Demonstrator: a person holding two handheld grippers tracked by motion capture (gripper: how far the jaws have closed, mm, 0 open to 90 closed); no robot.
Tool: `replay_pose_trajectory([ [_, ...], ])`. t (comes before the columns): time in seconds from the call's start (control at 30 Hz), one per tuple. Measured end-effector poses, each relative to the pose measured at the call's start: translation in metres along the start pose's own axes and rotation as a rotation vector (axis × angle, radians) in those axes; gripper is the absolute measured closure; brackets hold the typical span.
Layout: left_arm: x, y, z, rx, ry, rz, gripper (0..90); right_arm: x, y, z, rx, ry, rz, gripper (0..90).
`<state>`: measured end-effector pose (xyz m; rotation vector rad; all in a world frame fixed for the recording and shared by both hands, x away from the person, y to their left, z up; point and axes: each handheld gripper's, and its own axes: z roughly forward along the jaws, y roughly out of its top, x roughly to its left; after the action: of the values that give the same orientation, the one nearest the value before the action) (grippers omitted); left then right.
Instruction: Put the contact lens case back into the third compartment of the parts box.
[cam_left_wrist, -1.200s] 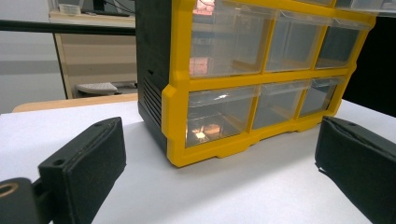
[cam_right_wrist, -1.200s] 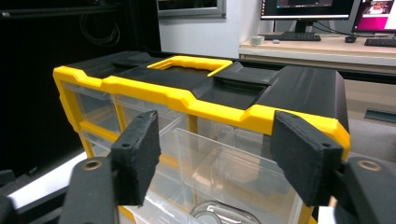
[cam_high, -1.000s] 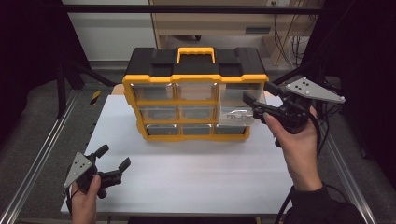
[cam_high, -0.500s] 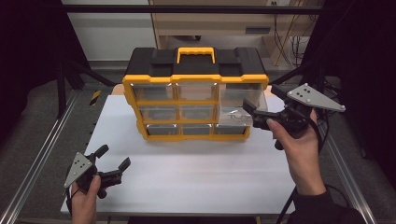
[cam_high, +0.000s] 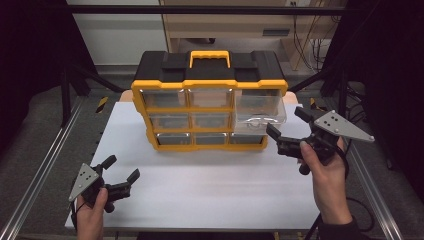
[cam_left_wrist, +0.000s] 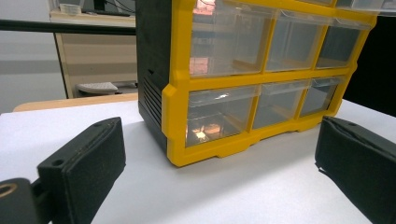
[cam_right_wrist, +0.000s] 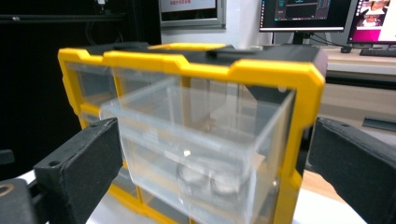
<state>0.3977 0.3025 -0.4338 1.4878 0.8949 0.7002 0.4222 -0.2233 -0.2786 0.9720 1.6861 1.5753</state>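
At the counter's far edge, centre, stands the yellow-black organiser (cam_high: 209, 100); its right-hand clear drawer (cam_high: 259, 112) is pulled out. Right gripper (cam_high: 291, 131) hangs just beside it, jaws released, empty. Left gripper (cam_high: 121, 169) idles near the front-left corner, released. Judgement: square jaws to drawer, move straight. No legible labels.
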Motion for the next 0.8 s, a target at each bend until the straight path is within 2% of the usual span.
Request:
replay_pose_trajectory([
  [0.43, -0.001, 0.0, 0.001, -0.002, -0.004, -0.001, 1.3, -0.016, -0.061, -0.014, 0.029, 0.008, 0.014, 6.1],
  [0.63, -0.001, -0.001, 0.001, -0.004, -0.008, 0.001, 1.2, -0.021, -0.092, -0.011, 0.044, 0.024, 0.033, 7.0],
  [0.8, -0.001, -0.001, 0.001, -0.007, -0.01, -0.001, 1.2, -0.022, -0.111, -0.007, 0.037, 0.04, 0.04, 5.6],
])
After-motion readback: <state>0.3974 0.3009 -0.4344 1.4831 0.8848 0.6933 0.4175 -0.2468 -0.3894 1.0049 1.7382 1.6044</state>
